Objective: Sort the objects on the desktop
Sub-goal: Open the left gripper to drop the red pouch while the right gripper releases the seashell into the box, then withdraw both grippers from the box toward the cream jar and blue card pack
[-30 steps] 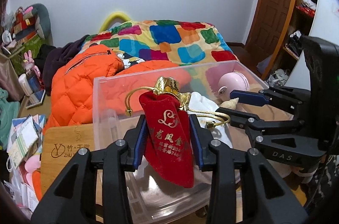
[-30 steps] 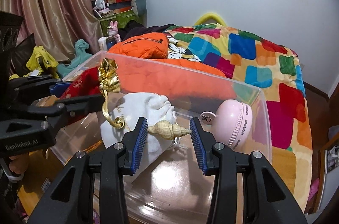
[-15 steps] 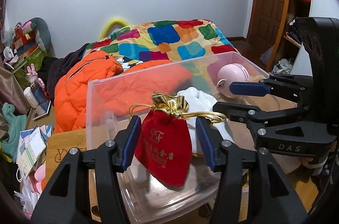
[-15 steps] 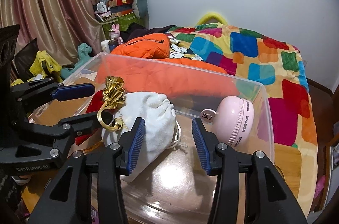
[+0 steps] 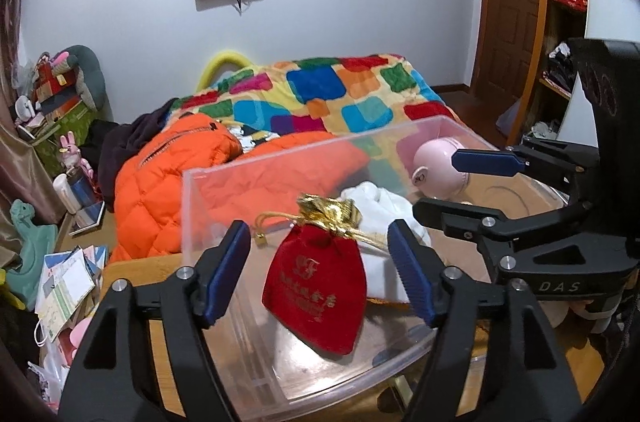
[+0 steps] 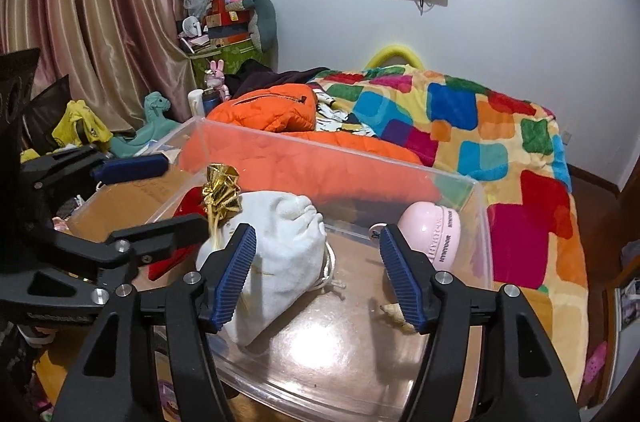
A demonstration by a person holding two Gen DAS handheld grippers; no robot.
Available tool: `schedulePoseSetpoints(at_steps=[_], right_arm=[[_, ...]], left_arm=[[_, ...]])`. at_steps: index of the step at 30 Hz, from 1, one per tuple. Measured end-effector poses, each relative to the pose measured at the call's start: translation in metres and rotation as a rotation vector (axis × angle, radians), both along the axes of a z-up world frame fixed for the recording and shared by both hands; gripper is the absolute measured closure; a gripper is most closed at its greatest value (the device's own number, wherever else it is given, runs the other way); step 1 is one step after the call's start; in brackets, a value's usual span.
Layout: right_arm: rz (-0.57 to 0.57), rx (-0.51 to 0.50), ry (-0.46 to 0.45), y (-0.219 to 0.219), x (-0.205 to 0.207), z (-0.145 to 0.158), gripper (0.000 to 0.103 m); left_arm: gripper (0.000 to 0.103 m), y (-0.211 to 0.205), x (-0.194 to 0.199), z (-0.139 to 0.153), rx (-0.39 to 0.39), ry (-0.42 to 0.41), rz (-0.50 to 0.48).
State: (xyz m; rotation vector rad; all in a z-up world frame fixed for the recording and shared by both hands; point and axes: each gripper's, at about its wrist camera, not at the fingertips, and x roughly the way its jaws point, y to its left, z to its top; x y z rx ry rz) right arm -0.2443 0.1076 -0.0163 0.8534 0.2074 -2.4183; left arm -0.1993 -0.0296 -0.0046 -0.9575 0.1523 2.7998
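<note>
Now: left gripper (image 5: 318, 268) jaws opening, pads clear of the red pouch (image 5: 315, 284) lying between them in the clear bin (image 5: 192, 218) | right gripper (image 6: 318, 272) jaws opening, nothing gripped; seashell (image 6: 394, 311) by its right pad | white pouch (image 6: 280, 254) at 10 o'clock, pink fan (image 6: 430, 236) at 2 | orange jacket (image 5: 168, 178) beyond the bin wall.

Your left gripper (image 5: 320, 272) opens, red pouch (image 5: 316, 288) drops into bin (image 5: 192, 206); right gripper (image 6: 318, 272) opens, shell (image 6: 394, 312) apparently on bin floor.
</note>
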Motion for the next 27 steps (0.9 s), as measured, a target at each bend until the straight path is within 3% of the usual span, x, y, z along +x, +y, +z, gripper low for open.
schedulePoseSetpoints(at_steps=[5,9,12,18,27], right_arm=[[-0.016,0.014,0.015,0.0,0.002,0.006,0.033],[-0.036,0.02,0.026,0.004,0.006,0.013,0.029],[-0.053,0.025,0.033,0.008,0.011,0.019,0.02],[-0.085,0.038,0.051,0.015,0.027,0.03,0.019],[-0.122,0.044,0.064,0.025,0.054,0.045,0.009]], left_arm=[[0.026,-0.008,0.002,0.006,0.031,0.013,0.01],[0.013,-0.015,0.004,0.014,0.074,0.024,0.015],[0.012,-0.016,0.007,0.018,0.08,0.014,0.022],[0.007,-0.015,0.019,0.023,0.091,-0.009,0.027],[0.004,-0.011,0.054,0.043,0.04,0.048,0.056]])
